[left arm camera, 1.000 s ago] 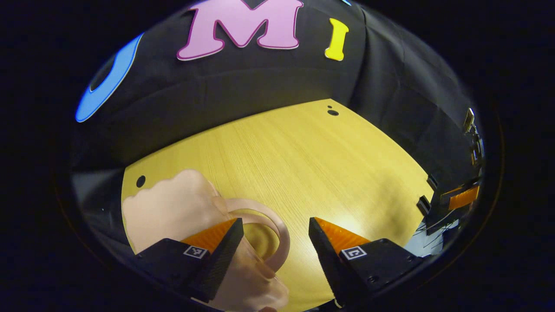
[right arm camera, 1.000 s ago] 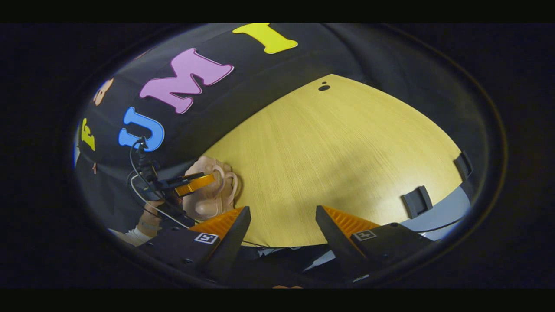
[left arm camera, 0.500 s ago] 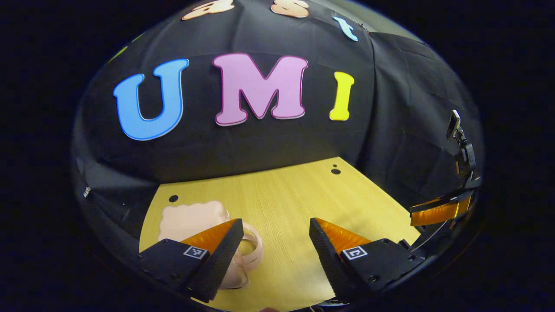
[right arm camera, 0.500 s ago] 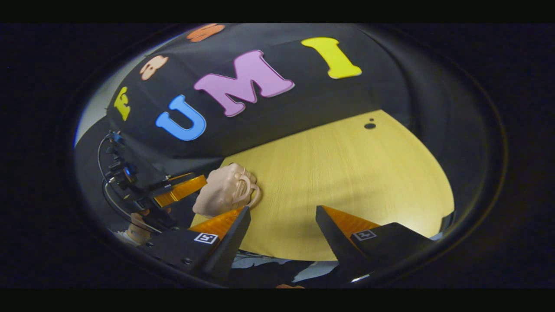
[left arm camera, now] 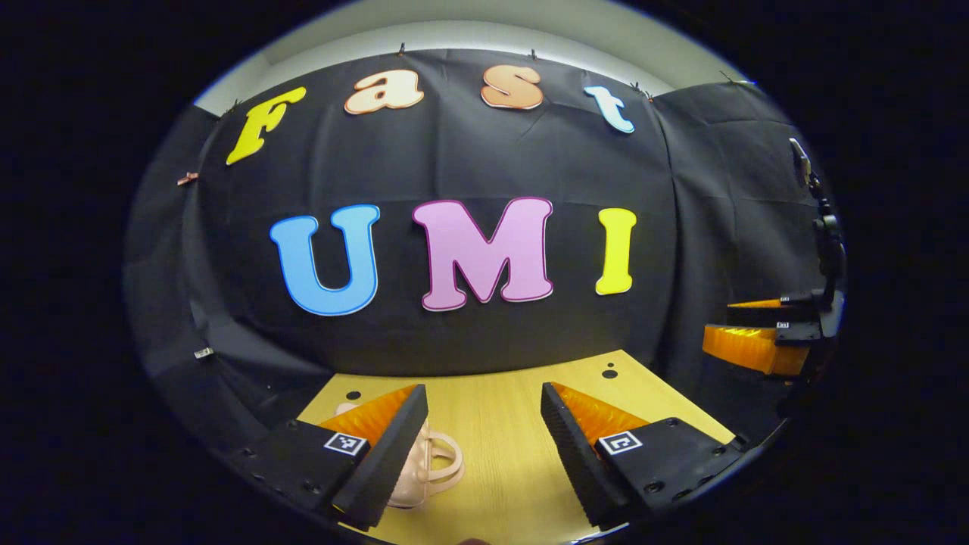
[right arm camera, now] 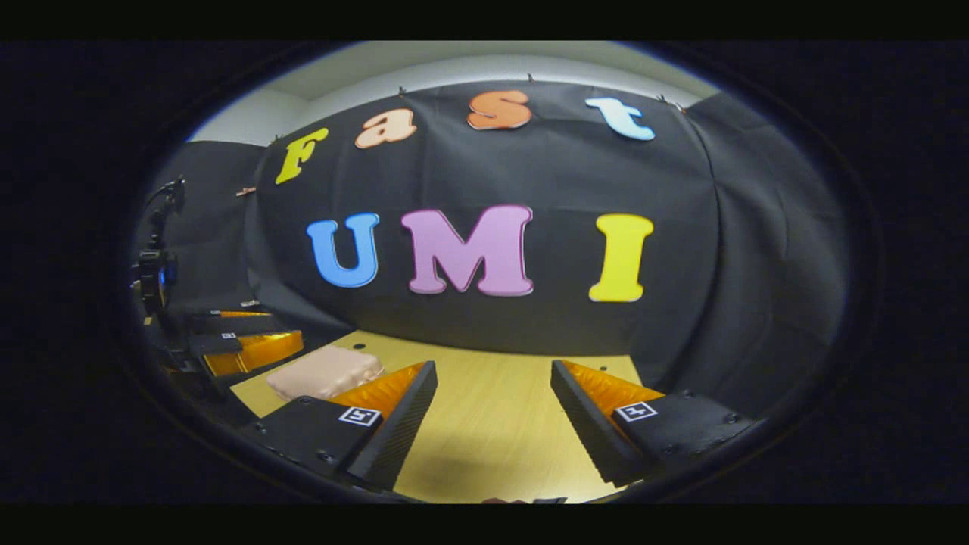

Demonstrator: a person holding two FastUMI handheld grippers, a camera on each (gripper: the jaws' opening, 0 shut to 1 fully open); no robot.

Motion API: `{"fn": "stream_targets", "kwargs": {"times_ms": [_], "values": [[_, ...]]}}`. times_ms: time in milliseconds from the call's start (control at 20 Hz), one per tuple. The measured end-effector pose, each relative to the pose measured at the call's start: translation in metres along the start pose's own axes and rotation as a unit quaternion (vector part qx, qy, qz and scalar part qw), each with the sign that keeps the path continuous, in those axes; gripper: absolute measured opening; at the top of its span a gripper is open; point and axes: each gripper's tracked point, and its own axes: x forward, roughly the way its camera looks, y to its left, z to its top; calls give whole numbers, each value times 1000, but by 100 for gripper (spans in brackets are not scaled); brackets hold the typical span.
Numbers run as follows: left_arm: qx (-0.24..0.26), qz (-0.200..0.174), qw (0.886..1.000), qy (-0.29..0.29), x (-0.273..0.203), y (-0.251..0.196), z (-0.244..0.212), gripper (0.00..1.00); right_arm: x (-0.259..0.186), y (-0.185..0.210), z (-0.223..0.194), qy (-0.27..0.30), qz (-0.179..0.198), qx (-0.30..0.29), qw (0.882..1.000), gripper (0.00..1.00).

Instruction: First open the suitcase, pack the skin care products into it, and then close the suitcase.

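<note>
Lower left of the left gripper view: a small pink suitcase (left arm camera: 424,469), apparently closed, on the wooden table (left arm camera: 500,469). Both the left gripper (left arm camera: 483,446) and the right gripper (right arm camera: 492,424) are spread apart, grasping nothing.

Matt wood-grain table (left arm camera: 500,446) — smooth pink suitcase (right arm camera: 324,372) — matt cloth wall (left arm camera: 469,166).

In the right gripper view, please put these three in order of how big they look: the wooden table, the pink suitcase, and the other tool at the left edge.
1. Table, clearly the largest.
2 and 3. Pink suitcase and left tool: they look alike in size. The tool is partly cut off at the edge, so I do not rank them.
</note>
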Motion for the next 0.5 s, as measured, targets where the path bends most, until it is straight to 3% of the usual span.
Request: {"fn": "stream_targets", "kwargs": {"times_ms": [100, 250, 500], "values": [[9, -3, 1000, -18, -10, 1, 15, 95, -4, 0, 29, -39, -22, -4, 999, 95], [-2, -7, 999, -41, -15, 4, 32, 95, -6, 12, 58, -83, -24, -6, 996, 96], [-17, -8, 999, -40, -16, 16, 30, 95, -13, 23, 70, -107, -34, -18, 994, 97]]}}
